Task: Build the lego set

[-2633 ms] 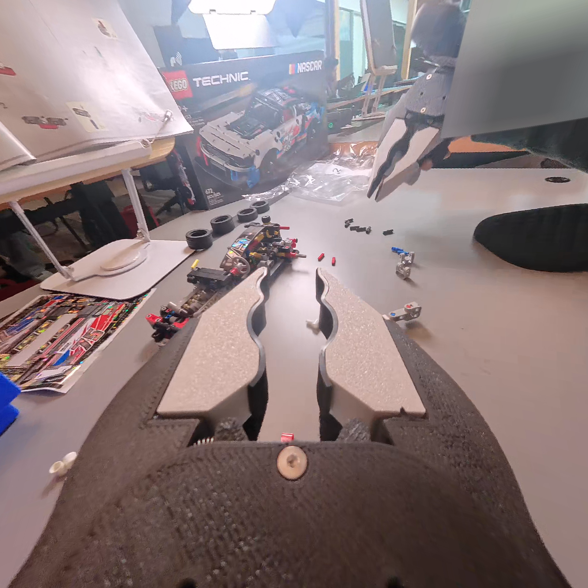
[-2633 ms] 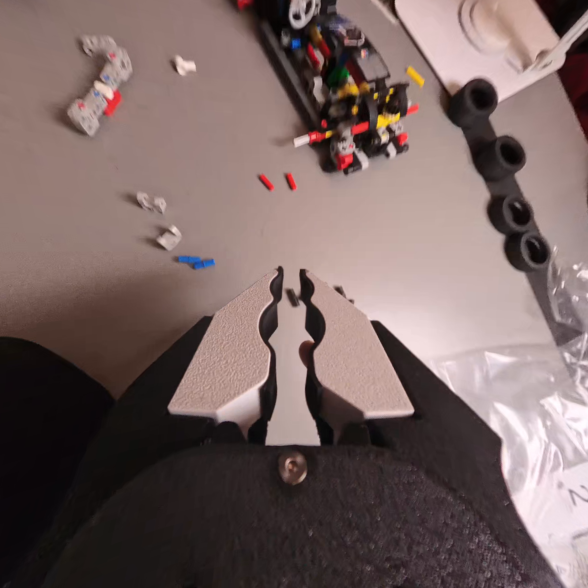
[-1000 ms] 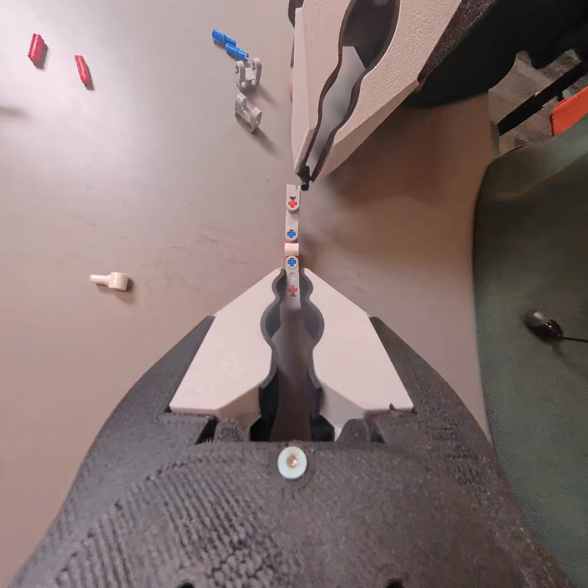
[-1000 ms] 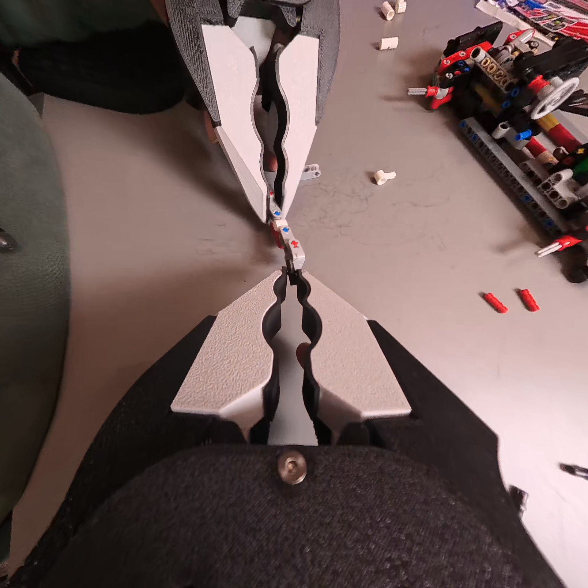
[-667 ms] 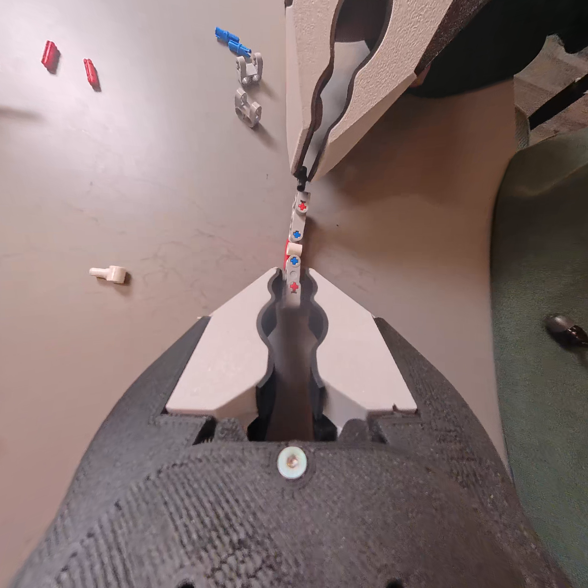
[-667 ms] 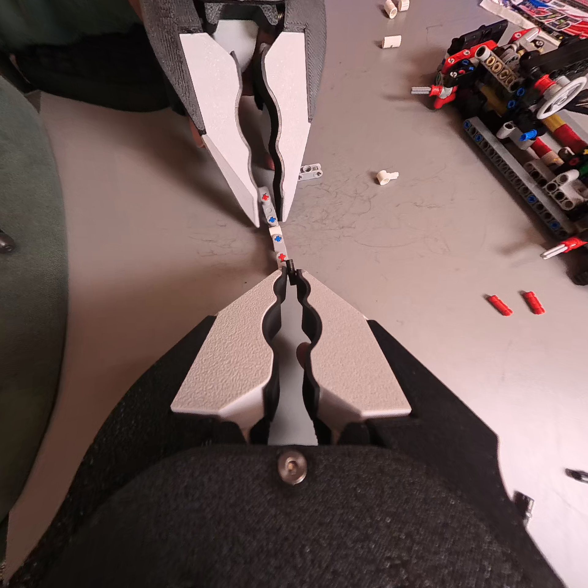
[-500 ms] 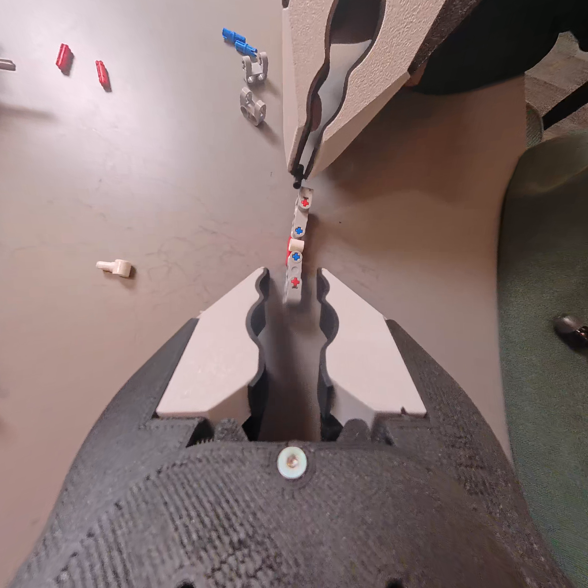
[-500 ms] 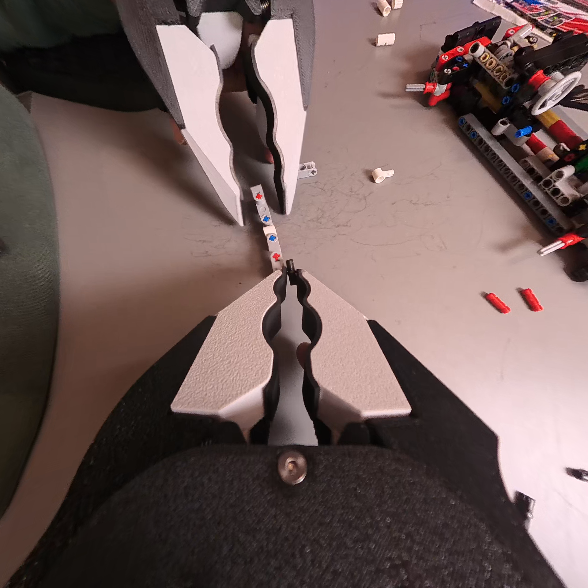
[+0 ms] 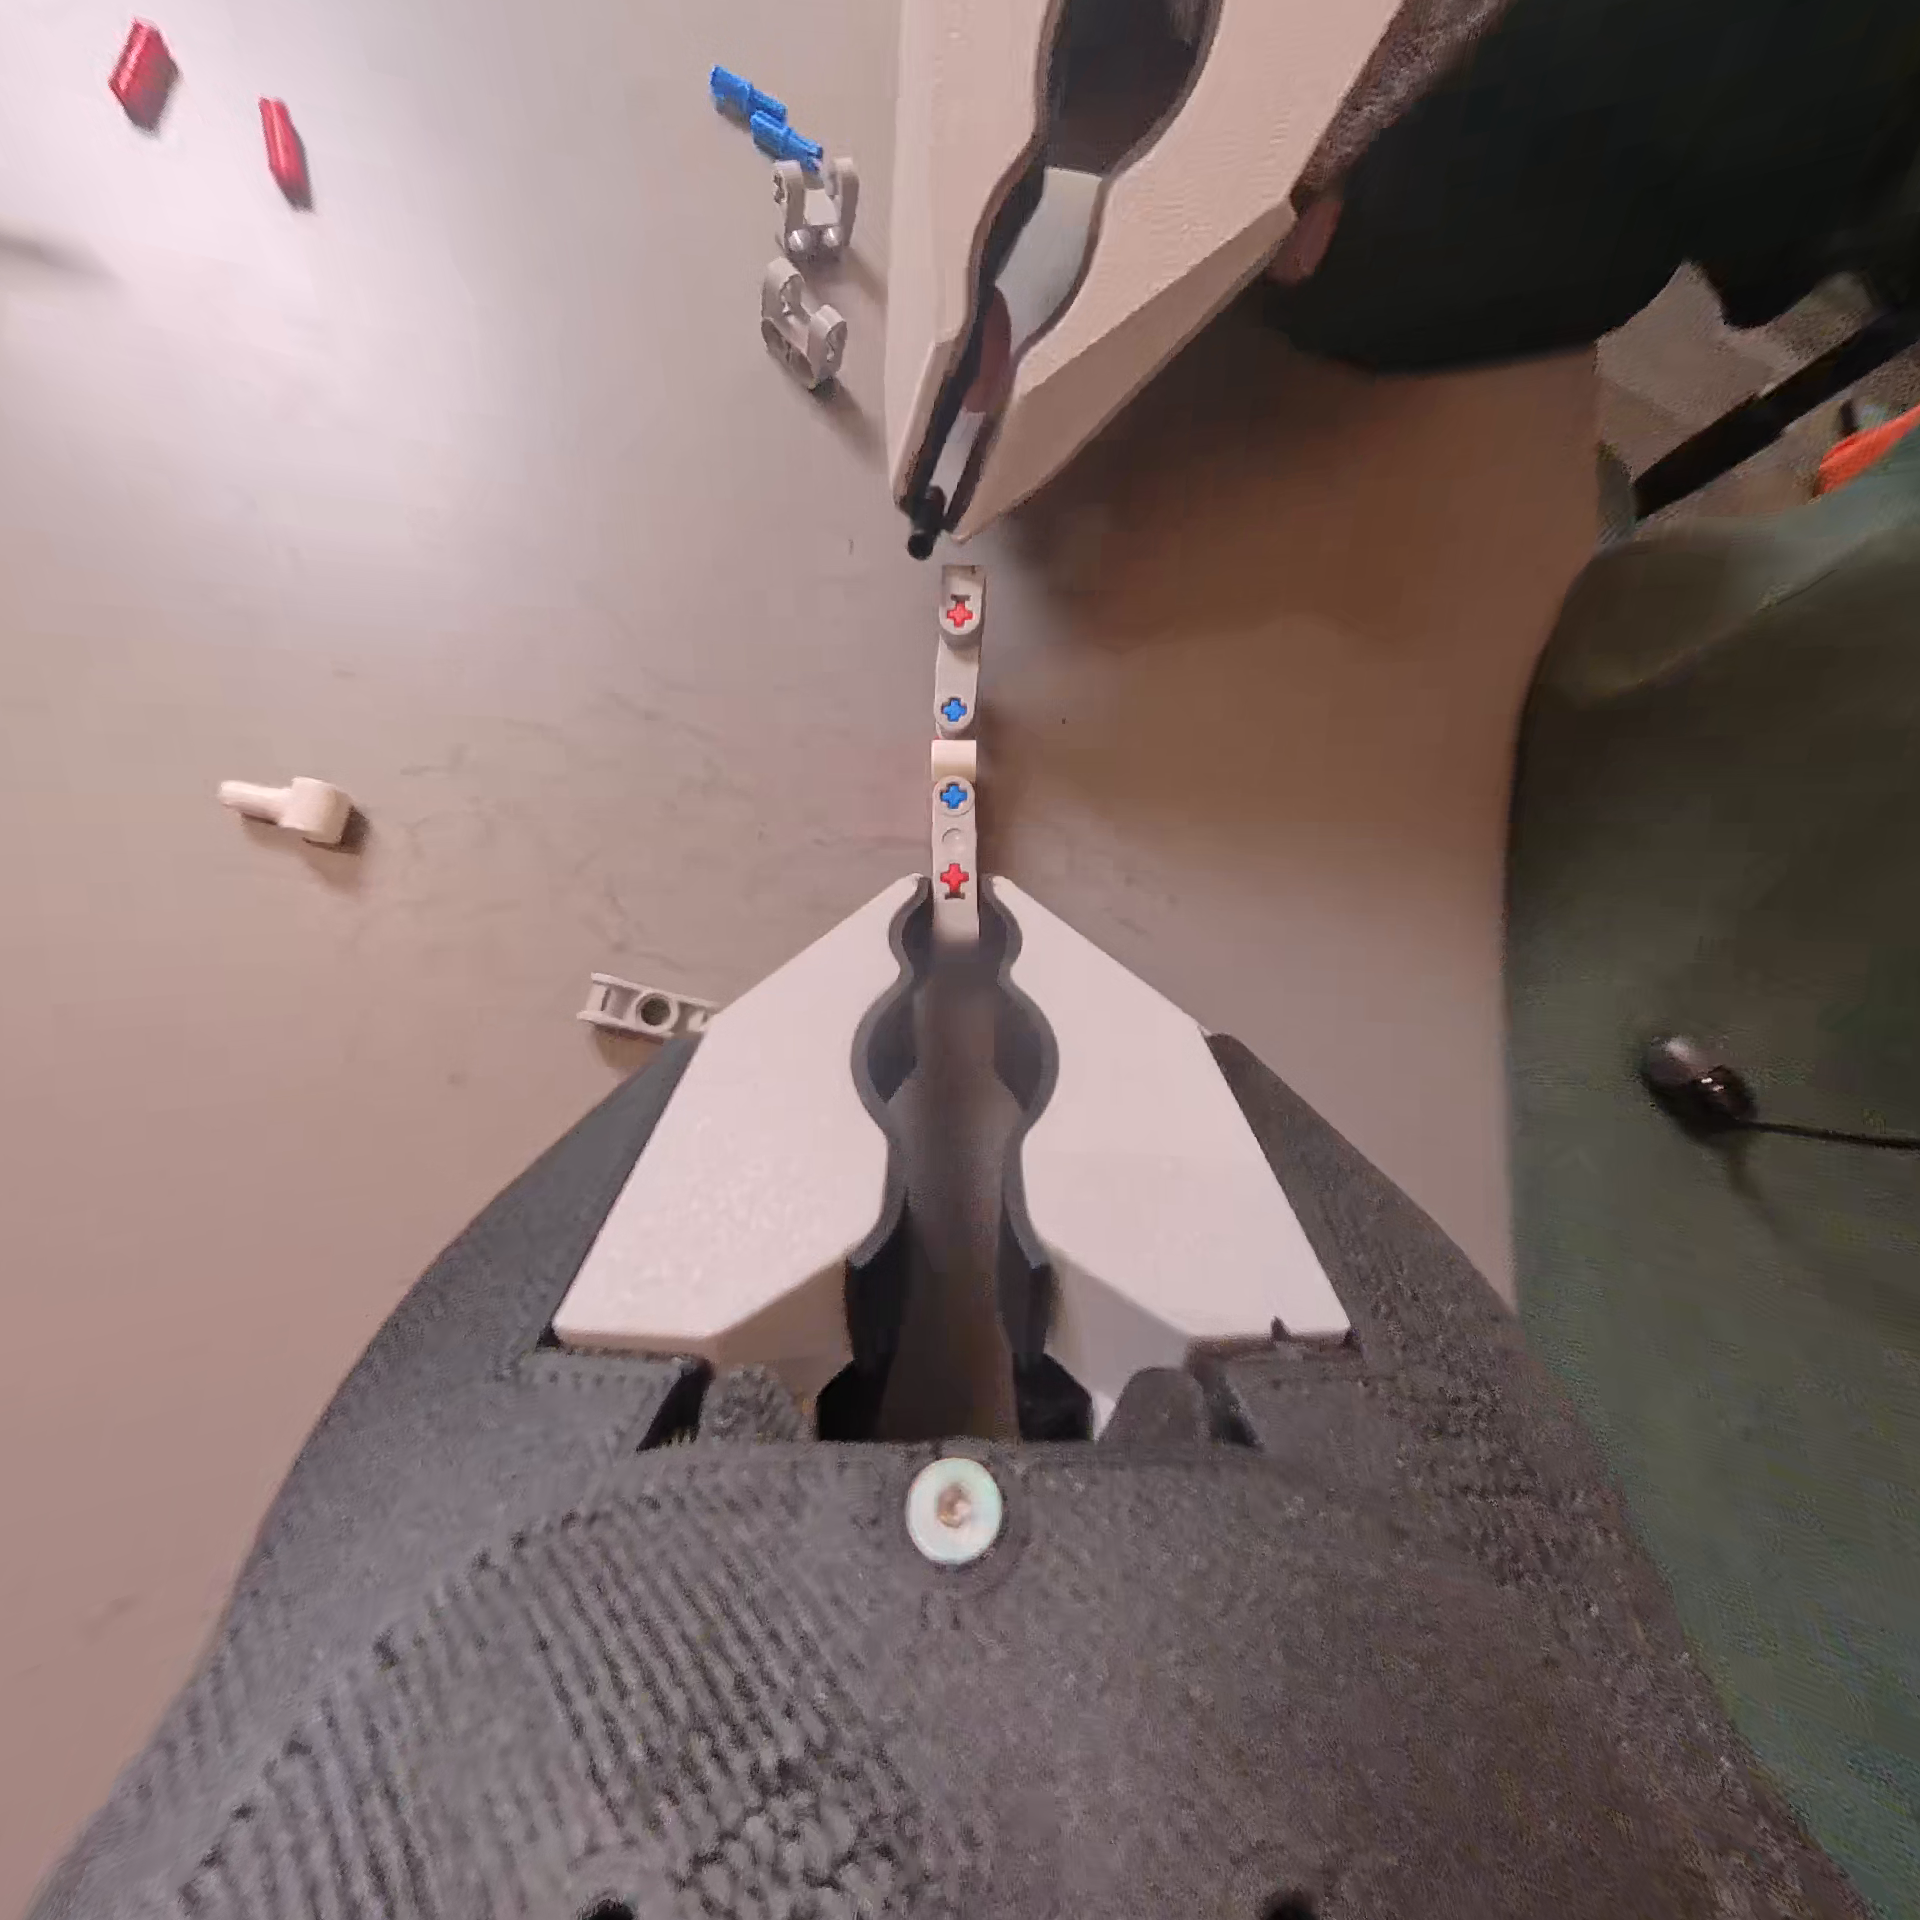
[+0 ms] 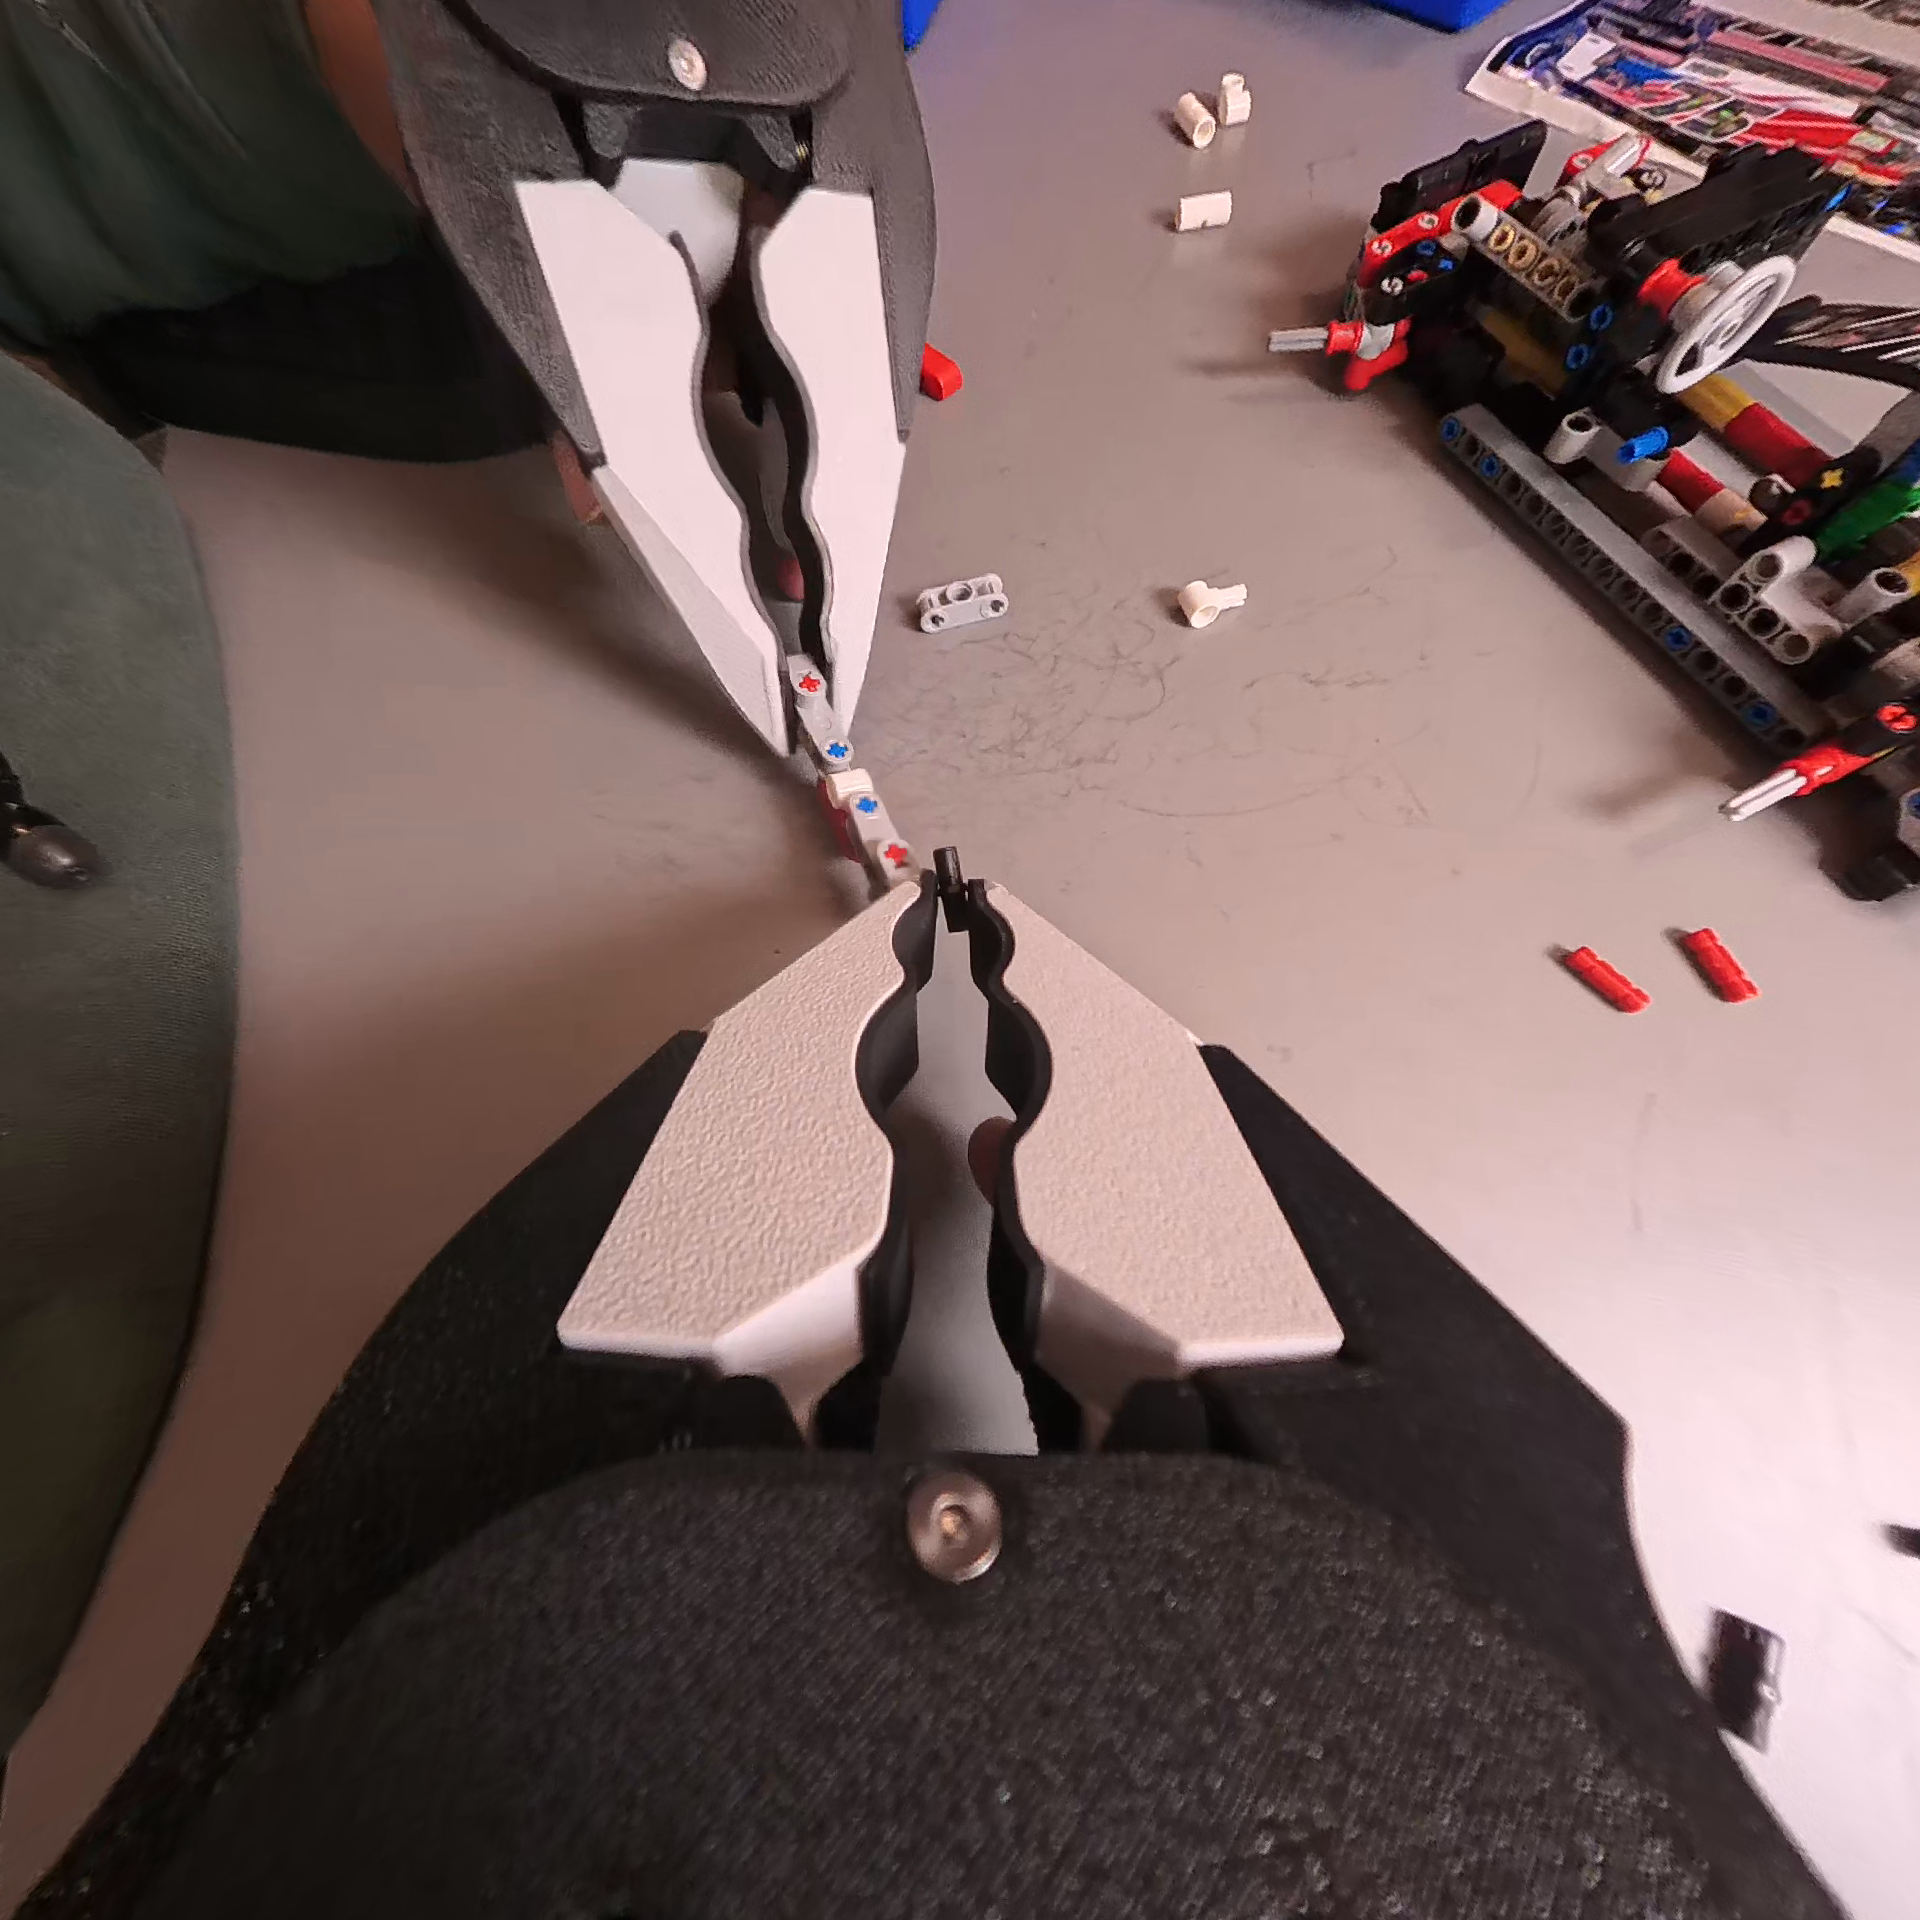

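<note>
My left gripper (image 9: 956,885) is shut on the near end of a thin grey link assembly (image 9: 956,717) with red and blue cross pins, and holds it out ahead. My right gripper (image 10: 953,888) is shut on a small black pin (image 10: 948,876). In the left wrist view the right gripper (image 9: 940,520) comes in from above, and the black pin (image 9: 923,528) sticks out of its tip just left of the assembly's far end, with a small gap. In the right wrist view the left gripper (image 10: 816,719) holds the assembly (image 10: 850,784) slanting toward my tip.
The half-built car chassis (image 10: 1662,416) lies at the right, with a sticker sheet (image 10: 1714,73) behind it. Loose on the grey table (image 10: 1247,1091) are two red pins (image 10: 1605,977), a white connector (image 10: 1210,603), a small grey beam (image 10: 961,603) and blue pins (image 9: 764,114). A green seat (image 9: 1714,935) borders the table. The left gripper's tips are roughly 6 cm from the right gripper's. From the left gripper's tips to the white connector (image 10: 1210,603) is close to 10 cm. The left camera catches it too, in the left wrist view (image 9: 295,800).
The left gripper opened half a second ago and has shut again on the assembly. The right gripper's black pin, earlier touching the assembly's end, now sits just off it.
</note>
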Demonstrator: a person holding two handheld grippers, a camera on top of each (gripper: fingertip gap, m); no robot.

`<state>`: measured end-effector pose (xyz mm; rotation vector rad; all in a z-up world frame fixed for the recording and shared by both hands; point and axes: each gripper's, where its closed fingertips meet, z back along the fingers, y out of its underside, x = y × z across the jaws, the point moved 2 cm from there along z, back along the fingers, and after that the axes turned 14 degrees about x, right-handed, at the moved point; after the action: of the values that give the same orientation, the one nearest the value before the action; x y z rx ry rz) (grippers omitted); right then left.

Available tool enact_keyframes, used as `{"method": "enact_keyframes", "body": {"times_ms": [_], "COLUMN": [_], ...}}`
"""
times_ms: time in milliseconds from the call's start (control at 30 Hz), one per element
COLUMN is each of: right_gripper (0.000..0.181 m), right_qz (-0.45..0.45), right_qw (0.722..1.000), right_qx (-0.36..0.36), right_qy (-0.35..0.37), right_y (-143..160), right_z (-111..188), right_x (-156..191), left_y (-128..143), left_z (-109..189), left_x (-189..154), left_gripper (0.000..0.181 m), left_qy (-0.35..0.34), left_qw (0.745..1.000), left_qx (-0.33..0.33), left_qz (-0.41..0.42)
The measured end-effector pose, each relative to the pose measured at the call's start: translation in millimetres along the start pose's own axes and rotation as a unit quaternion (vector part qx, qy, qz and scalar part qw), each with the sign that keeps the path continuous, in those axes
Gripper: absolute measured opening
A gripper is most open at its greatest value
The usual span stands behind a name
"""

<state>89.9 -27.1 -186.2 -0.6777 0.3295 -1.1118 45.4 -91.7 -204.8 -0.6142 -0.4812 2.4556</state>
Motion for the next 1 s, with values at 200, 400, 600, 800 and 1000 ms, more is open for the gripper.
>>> {"method": "enact_keyframes", "body": {"times_ms": [200,400,600,800,1000], "right_gripper": [0.004,0.004,0.004,0.003,0.004], "right_qz": [0.0,0.006,0.008,0.036,0.083], "right_qw": [0.999,0.999,0.999,0.998,0.992], "right_qx": [-0.015,-0.003,0.014,0.007,0.048], "right_qy": [-0.033,-0.037,-0.029,-0.06,-0.081], "right_y": [-4.9,-4.2,-6.8,-17.3,-15.6], "right_z": [3.1,-5.5,-11.2,-0.3,-15.1], "right_x": [12.7,18.0,16.0,32.7,60.2], "left_y": [0.6,-0.2,0.4,-4.6,-17.5], "left_z": [2.5,14.7,22.2,21.0,6.1], "left_x": [7.0,18.1,16.3,22.7,22.1], "left_gripper": [0.014,0.028,0.03,0.035,0.033], "left_qy": [-0.009,-0.057,-0.108,-0.115,-0.071], "left_qw": [0.999,0.998,0.989,0.979,0.973], "left_qx": [0.0,-0.025,-0.049,-0.056,-0.015], "left_qz": [0.044,0.024,-0.086,-0.158,-0.22]}}
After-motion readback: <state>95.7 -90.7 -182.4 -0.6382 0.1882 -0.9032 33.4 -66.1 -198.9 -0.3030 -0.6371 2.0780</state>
